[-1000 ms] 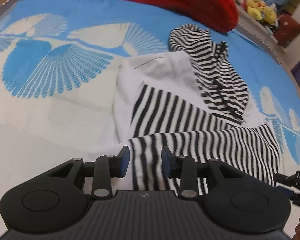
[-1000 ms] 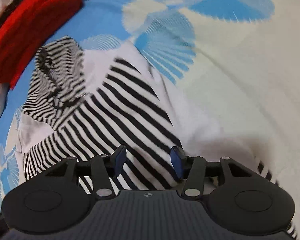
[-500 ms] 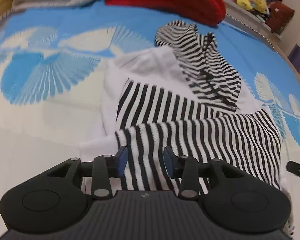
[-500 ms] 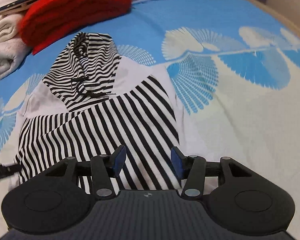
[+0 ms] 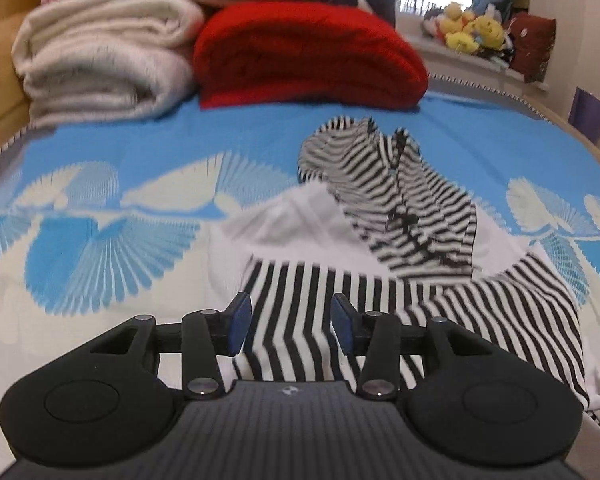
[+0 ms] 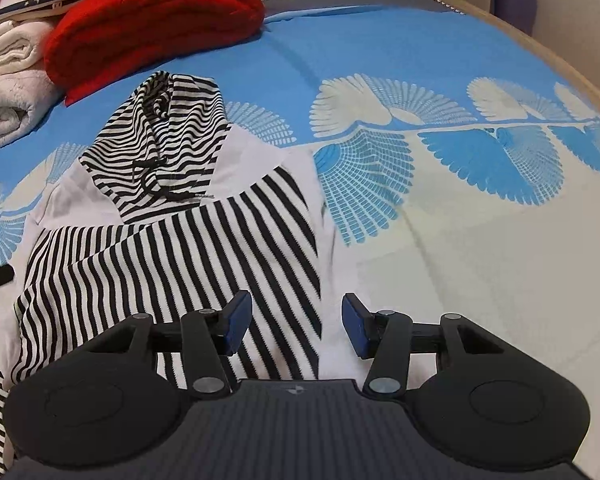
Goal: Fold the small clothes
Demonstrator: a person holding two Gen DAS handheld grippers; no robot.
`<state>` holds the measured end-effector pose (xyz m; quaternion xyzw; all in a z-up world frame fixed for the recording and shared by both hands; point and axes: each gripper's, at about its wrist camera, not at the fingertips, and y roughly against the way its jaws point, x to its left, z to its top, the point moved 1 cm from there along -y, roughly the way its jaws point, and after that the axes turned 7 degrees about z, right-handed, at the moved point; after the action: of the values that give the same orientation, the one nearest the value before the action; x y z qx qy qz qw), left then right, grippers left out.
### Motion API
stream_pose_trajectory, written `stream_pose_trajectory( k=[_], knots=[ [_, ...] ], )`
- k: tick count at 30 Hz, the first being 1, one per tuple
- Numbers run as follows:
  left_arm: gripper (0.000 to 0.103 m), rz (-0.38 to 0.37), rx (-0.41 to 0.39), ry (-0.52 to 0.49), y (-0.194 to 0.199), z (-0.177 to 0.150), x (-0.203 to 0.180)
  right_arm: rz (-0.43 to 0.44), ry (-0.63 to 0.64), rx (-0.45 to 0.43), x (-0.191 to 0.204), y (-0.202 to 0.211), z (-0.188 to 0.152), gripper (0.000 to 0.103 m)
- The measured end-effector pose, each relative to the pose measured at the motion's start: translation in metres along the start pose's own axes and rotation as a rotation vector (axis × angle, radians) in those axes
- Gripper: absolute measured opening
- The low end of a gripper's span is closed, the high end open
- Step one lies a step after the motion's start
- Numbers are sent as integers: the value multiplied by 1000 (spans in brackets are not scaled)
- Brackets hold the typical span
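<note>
A small black-and-white striped hoodie (image 5: 380, 280) lies on the blue and white patterned bedspread (image 5: 100, 200), its striped sleeves folded across the white body and its hood (image 5: 364, 160) at the far end. It also shows in the right wrist view (image 6: 172, 248), hood (image 6: 168, 136) up left. My left gripper (image 5: 291, 324) is open and empty, low over the hoodie's near hem. My right gripper (image 6: 296, 326) is open and empty over the hoodie's near right edge.
A folded red blanket (image 5: 308, 56) and cream towels (image 5: 100, 52) are stacked at the head of the bed, also in the right wrist view (image 6: 148, 20). Plush toys (image 5: 472, 32) sit on a sill beyond. The bed's wooden edge (image 6: 560, 64) curves on the right.
Both grippers have pulled back toward the hoodie's near edge and tilted up, so the blankets at the bed's head came into view. Both stayed open. The hoodie lies as before.
</note>
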<state>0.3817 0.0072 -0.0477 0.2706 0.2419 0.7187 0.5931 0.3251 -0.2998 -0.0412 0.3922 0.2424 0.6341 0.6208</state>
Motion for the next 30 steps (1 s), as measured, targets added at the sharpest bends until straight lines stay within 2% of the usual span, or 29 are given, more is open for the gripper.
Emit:
stream_pose_trajectory(
  k=[2, 4, 6, 8, 11, 17, 20, 22, 24, 26, 30],
  knots=[
    [49, 2, -43, -9, 4, 4, -2, 2, 2, -2, -2, 0, 2, 52],
    [56, -1, -94, -28, 8, 7, -4, -1, 3, -7, -3, 0, 3, 52],
    [70, 12, -151, -44, 14, 10, -7, 9, -3, -3, -4, 0, 5, 52],
    [73, 27, -210, -58, 19, 12, -9, 15, -8, -1, -4, 0, 7, 52],
    [74, 36, -255, -57, 23, 16, -11, 16, -3, -5, -4, 0, 8, 52],
    [74, 36, -272, -53, 24, 20, -15, 19, -1, -5, -5, 0, 11, 52],
    [73, 13, -190, -74, 6, 25, -20, 14, -11, -7, -7, -1, 14, 52],
    [60, 21, -104, -79, -18, 35, -24, 20, -18, -6, -8, -2, 17, 52],
    [27, -5, -41, -47, -47, 54, -24, 24, -25, -9, -9, -3, 20, 52],
    [11, -25, -13, -39, -75, 74, -26, 25, -28, -9, -10, -4, 23, 52],
    [11, -31, 20, -31, -137, 118, -31, 33, -35, -4, -13, -9, 28, 52]
  ],
)
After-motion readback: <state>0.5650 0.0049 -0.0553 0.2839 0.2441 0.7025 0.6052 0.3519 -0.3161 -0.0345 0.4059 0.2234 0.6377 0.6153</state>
